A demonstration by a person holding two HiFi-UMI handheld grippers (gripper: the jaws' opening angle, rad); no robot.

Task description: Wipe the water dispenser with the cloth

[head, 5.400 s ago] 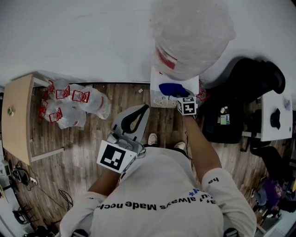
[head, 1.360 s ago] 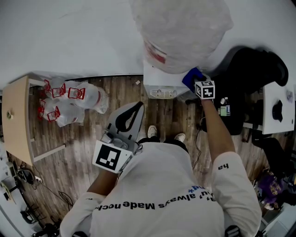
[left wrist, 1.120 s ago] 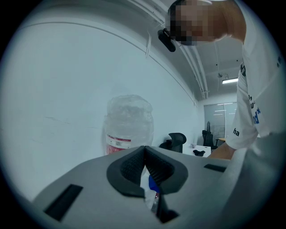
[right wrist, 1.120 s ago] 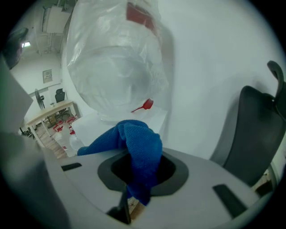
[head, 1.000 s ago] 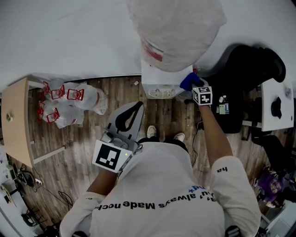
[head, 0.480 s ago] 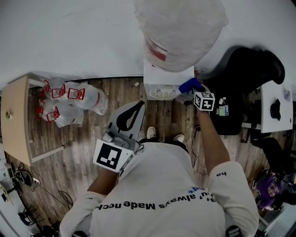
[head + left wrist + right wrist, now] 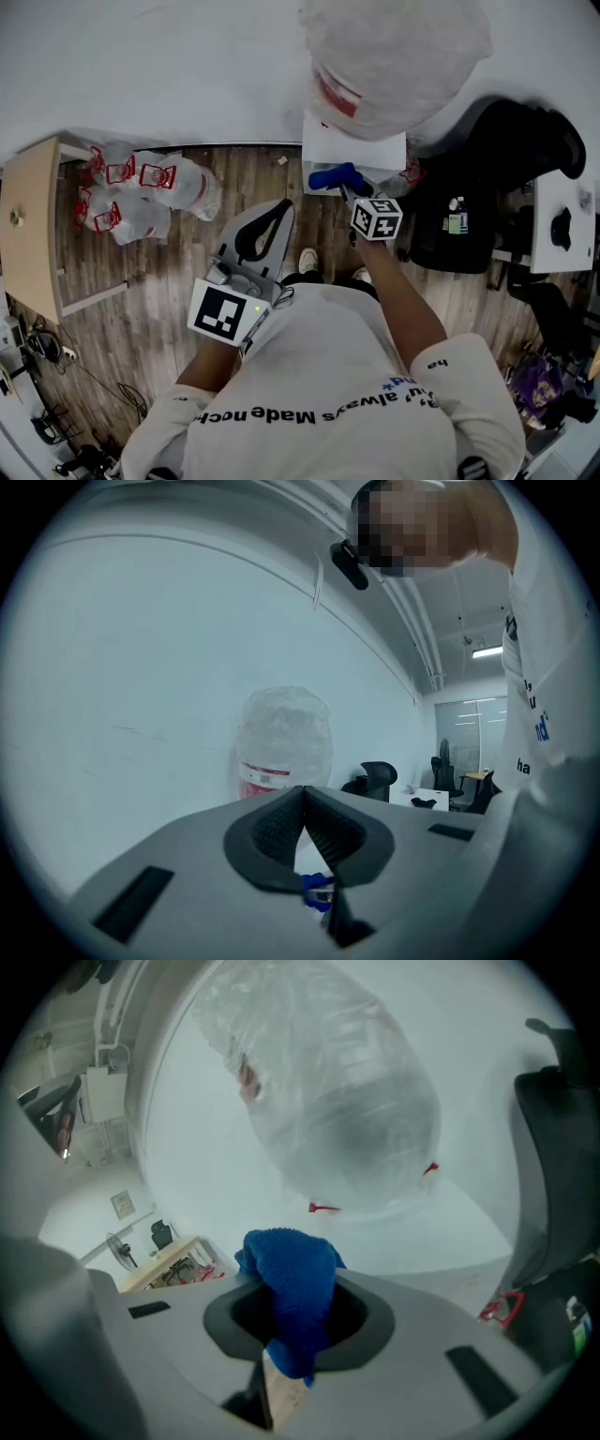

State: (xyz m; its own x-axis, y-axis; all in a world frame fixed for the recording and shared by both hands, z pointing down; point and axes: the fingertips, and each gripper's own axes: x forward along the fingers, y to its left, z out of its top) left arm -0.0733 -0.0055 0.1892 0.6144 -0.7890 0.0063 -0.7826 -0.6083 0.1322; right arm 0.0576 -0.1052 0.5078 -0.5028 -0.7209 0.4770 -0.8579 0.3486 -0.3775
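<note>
Right tool point(image 7: 287, 1333) is clamped on your blue cloth point(image 7: 292, 1274), likely soft, light and floppy; grip it mid-bunch for wiping the water dispenser point(image 7: 361, 150). Left tool point(image 7: 302, 801) is closed, empty.

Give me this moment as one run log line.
right gripper: shut on blue cloth | blue cloth: at water dispenser front, contact unclear | left gripper: shut, empty

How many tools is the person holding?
2. The left tool is shut and empty, held low near the person's body. The right tool is further forward, gripping the blue cloth against the front of the dispenser.
</note>
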